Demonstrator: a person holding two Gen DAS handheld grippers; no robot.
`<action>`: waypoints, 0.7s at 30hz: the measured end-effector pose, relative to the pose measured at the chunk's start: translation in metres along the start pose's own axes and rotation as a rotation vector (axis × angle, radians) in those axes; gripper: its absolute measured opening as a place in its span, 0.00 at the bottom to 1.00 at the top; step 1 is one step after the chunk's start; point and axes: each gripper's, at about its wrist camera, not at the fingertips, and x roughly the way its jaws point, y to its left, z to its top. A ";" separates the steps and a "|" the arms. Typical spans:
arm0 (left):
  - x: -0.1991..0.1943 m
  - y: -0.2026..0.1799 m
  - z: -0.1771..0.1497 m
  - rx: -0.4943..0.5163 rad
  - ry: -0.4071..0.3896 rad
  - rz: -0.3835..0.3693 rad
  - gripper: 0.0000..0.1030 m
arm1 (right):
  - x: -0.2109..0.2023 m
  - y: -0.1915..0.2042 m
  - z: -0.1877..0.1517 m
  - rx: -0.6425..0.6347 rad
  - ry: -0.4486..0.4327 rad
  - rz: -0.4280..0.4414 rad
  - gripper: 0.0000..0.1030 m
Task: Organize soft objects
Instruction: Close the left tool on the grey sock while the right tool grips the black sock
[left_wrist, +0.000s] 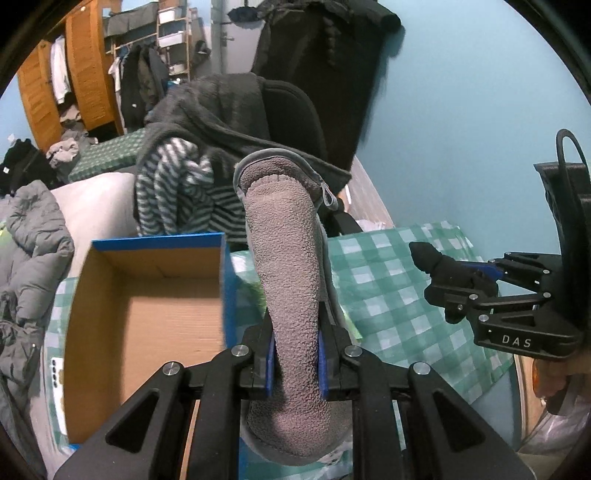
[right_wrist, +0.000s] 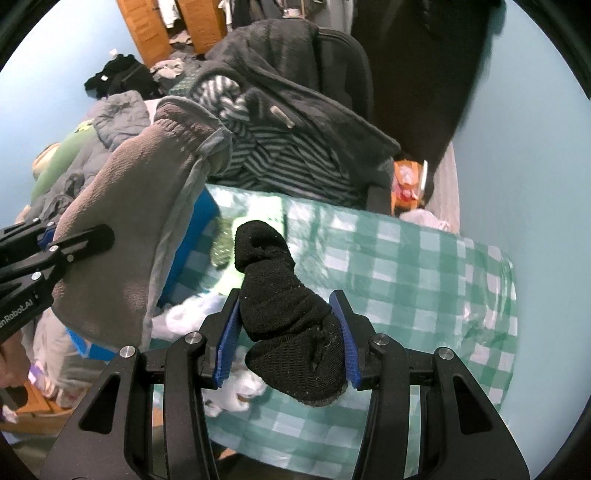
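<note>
the left gripper (left_wrist: 295, 354) is clamped on a grey fleece slipper (left_wrist: 288, 295), pile side up with a grey bound edge, raised just right of the open box (left_wrist: 147, 314). the right gripper (right_wrist: 286, 332) pinches a balled black sock (right_wrist: 284, 306), lifted above the green checked cloth (right_wrist: 406, 277), near its left edge.

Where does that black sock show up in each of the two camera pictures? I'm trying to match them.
Left wrist view: the black sock is at the far right, pinched in the right gripper.
Right wrist view: the black sock fills the lower middle, between the right gripper's blue pads.
Shared landmark: the green checked cloth lies beneath the sock in both views.
</note>
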 end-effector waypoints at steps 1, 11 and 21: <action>-0.003 0.003 -0.001 -0.004 -0.004 0.004 0.16 | -0.001 0.004 0.002 -0.007 -0.003 0.002 0.46; -0.029 0.047 -0.013 -0.058 -0.034 0.057 0.16 | -0.003 0.047 0.020 -0.068 -0.018 0.034 0.46; -0.035 0.088 -0.027 -0.107 -0.023 0.100 0.16 | 0.006 0.096 0.034 -0.126 -0.016 0.078 0.46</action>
